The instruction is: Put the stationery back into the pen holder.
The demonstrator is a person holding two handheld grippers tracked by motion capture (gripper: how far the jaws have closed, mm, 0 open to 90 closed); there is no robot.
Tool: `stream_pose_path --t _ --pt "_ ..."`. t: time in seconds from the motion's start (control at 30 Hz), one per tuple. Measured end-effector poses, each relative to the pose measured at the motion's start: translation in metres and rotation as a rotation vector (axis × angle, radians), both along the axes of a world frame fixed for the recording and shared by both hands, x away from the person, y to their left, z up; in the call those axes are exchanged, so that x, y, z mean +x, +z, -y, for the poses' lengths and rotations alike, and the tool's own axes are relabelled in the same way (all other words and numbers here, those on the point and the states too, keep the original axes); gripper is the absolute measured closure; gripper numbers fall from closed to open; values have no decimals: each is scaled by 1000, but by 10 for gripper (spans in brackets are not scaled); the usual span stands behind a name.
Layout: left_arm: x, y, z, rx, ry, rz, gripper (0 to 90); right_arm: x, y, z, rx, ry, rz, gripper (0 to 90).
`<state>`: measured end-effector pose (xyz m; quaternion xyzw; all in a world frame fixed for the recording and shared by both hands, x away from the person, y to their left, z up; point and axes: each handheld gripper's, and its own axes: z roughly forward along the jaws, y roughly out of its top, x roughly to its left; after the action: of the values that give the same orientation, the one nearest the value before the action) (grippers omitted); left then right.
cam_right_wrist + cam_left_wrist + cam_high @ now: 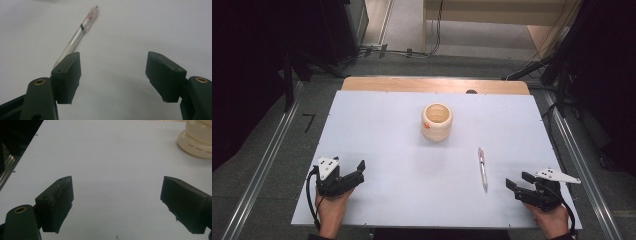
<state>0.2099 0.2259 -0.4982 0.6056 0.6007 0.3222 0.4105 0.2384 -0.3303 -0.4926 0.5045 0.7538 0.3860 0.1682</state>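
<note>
Clear plastic pen point(482, 168), slim, pink-tinted at the far end, dark band partway along the barrel. Lying flat on white table point(387, 140), lengthwise from 12 to 6 o'clock, at roughly 5 o'clock from cream ribbed cup point(436, 121) and well apart from it. Judged light, stiff, smooth and round: likely to roll or slip under a careless pinch; not fragile. Best taken across the barrel near the middle, pads square to its length, pressed down close to the tabletop.

Right gripper point(518, 181): near the table's front edge, at about 4 o'clock from the pen, close beside it but apart. Jaws spread wide, nothing between them, touching nothing. Seen from the right gripper view, pen point(77, 35) running away past the left-hand jaw toward 12 o'clock.

Left gripper point(360, 168): at the front left of the table, well apart from the pen. Jaws spread wide, bare tabletop between them, holding nothing. Cup point(197, 140) at 1 o'clock in the left gripper view, lettering on its lower ring too small to read in full.
</note>
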Motion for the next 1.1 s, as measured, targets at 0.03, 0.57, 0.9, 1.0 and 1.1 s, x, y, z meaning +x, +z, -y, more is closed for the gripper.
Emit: stream_pose_path --t 0.03,0.57,0.9,1.0,1.1 --pt "0 0 0 -2 0 0 122 0 0 0 2 2 -1 274" --pt "2 0 2 0 -9 2 122 1 -1 -10 -4 24 -3 274" --pt "1 0 3 -2 -11 2 122 3 -1 -17 -11 38 -6 274" --pt "1 0 3 0 -11 0 121 3 -1 -17 -10 39 -7 275" --pt "2 0 3 5 -13 -3 122 4 -2 -17 -11 39 -8 274"
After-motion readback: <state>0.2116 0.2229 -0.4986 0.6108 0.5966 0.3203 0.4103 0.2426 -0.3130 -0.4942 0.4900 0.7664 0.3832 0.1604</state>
